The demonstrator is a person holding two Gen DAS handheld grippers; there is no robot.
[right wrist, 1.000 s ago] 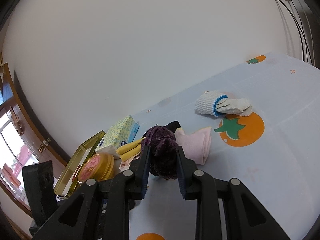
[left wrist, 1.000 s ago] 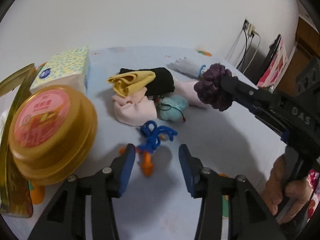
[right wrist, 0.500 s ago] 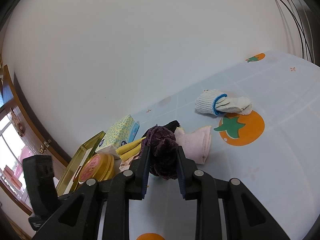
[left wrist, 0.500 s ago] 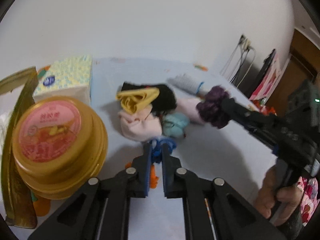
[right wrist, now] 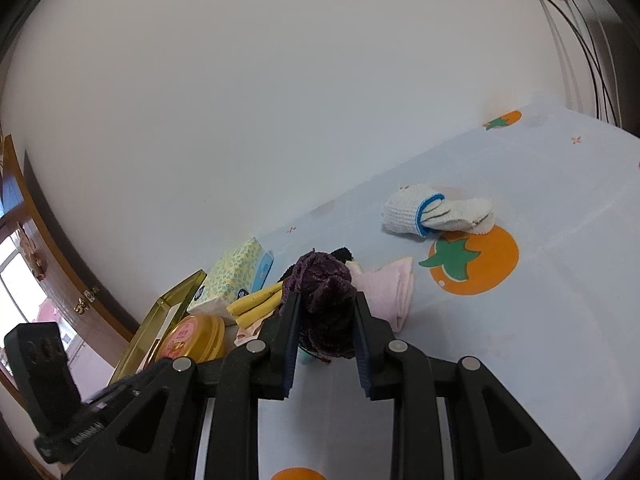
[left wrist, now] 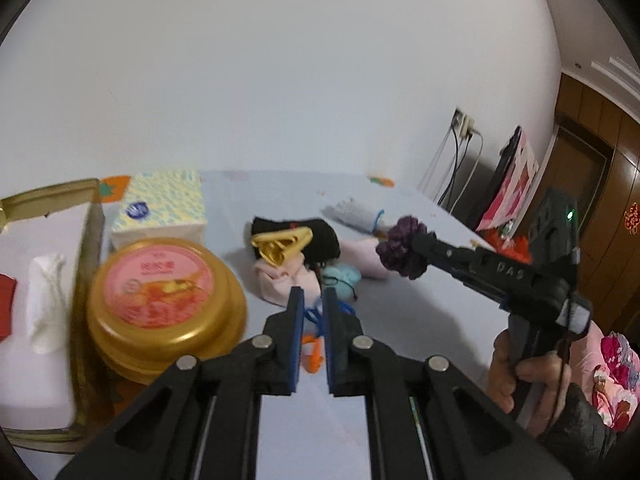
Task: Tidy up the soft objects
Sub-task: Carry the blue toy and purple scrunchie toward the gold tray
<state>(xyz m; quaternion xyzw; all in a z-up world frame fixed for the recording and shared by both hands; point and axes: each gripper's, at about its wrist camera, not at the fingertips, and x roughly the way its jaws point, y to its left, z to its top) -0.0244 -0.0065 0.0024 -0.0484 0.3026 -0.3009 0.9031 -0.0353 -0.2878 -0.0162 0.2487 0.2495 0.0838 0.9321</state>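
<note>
Since a second ago the left gripper has closed from wide apart onto the blue cord of the small orange-and-blue string toy and lifted a little; its fingers are now clenched on that cord, with the orange ends dangling just below. The right gripper has not shifted: its fingers grasp the fuzzy dark purple knitted scrunchie, held above the bench, which wears a pale blue cloth printed with orange persimmons.

In the left wrist view the scrunchie sits at two o'clock from the left fingers, at the tip of the right gripper, whose black body reads "DAS" and is held by the person's hand in a floral sleeve.

Straight ahead, at twelve o'clock, lies the pile of soft things: a folded yellow cloth on a black knitted piece, a pale pink folded towel, and a small mint-green pouch with a dark drawstring. Beyond, at one o'clock, a white ribbed knit glove with a blue cuff band rests touching a printed persimmon.

At ten o'clock stands a round gold tin with a pink label, its writing too blurred to read, and behind it a soft tissue pack patterned with green and yellow rings. At nine o'clock a gold-rimmed tray holds a white rolled cloth.
</note>
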